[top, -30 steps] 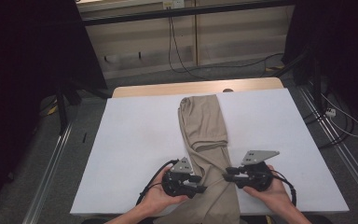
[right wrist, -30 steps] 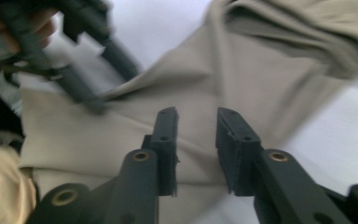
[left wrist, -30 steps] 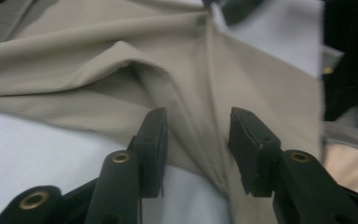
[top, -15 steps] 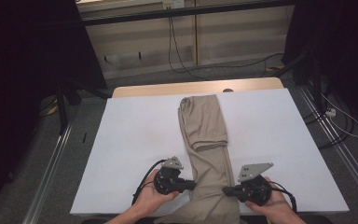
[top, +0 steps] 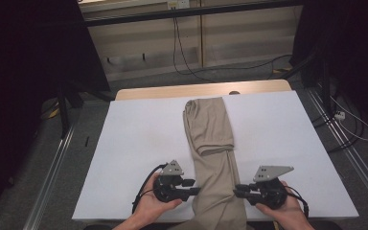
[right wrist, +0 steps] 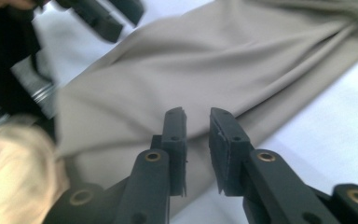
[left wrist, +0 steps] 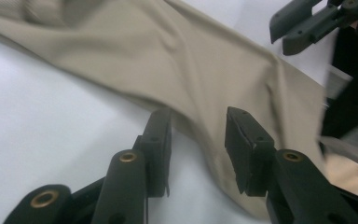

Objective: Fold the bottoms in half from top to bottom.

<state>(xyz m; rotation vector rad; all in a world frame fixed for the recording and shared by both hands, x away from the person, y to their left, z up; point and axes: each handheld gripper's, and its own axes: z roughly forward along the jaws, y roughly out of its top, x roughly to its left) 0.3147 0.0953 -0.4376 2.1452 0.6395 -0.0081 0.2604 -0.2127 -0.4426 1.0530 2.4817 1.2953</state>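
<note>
From the high view I am seeing the tan trousers (top: 214,158) lying lengthwise down the middle of the white desk (top: 124,158), with my left gripper (top: 194,190) and right gripper (top: 237,190) flanking their near end. In the left gripper view the jaws are standing wide apart at the cloth's edge, gripping nothing. In the right gripper view the jaws are sitting a narrow gap apart over the cloth's edge, not clamping it.

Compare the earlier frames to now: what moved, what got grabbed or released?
Both grippers slid back toward the person. The left gripper and right gripper now sit at opposite edges of the trousers, jaws open, nothing clamped. The trousers' far end and fold on the table stayed put.
</note>
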